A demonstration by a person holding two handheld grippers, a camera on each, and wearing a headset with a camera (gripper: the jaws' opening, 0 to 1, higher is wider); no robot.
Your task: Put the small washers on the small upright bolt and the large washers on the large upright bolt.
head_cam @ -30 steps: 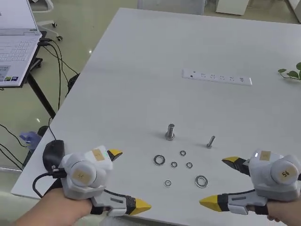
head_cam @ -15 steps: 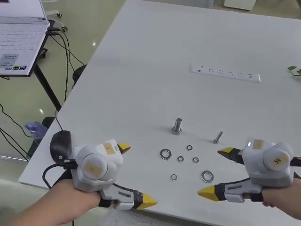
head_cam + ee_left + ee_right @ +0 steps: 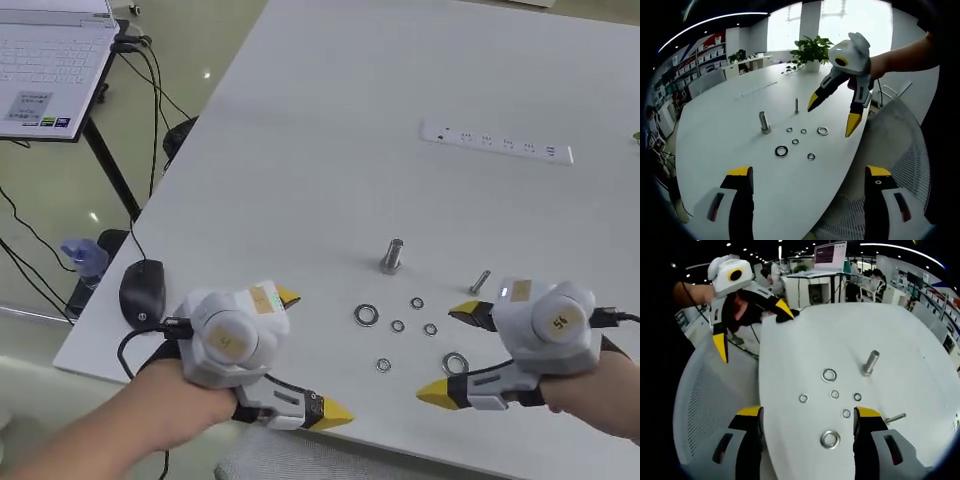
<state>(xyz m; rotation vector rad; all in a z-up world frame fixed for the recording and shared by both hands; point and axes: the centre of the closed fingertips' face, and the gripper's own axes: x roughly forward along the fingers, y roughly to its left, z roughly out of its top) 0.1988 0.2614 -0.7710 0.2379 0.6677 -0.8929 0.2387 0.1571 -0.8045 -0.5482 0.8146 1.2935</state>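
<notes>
A white table (image 3: 300, 150) is carrying the work, with a power strip (image 3: 497, 143) lying toward its far side and a mouse (image 3: 143, 293) sitting near its left edge. The right gripper (image 3: 445, 352) is hovering low over the near side, its yellow-tipped jaws spread wide and gripping nothing. In the right gripper view, one large washer (image 3: 830, 439) is lying flat in the gap between them. The left gripper (image 3: 315, 353) is hanging by the table's near edge, its jaws equally wide apart and empty. Just beyond the right gripper's jaws, four small washers (image 3: 398, 326) are lying scattered, apart from one another, with the other large washer (image 3: 366, 315) resting beside them. Farther back, the large upright bolt (image 3: 392, 255) is standing behind the washers, and the small upright bolt (image 3: 480, 282) is standing to its right, near the right gripper's upper jaw.
</notes>
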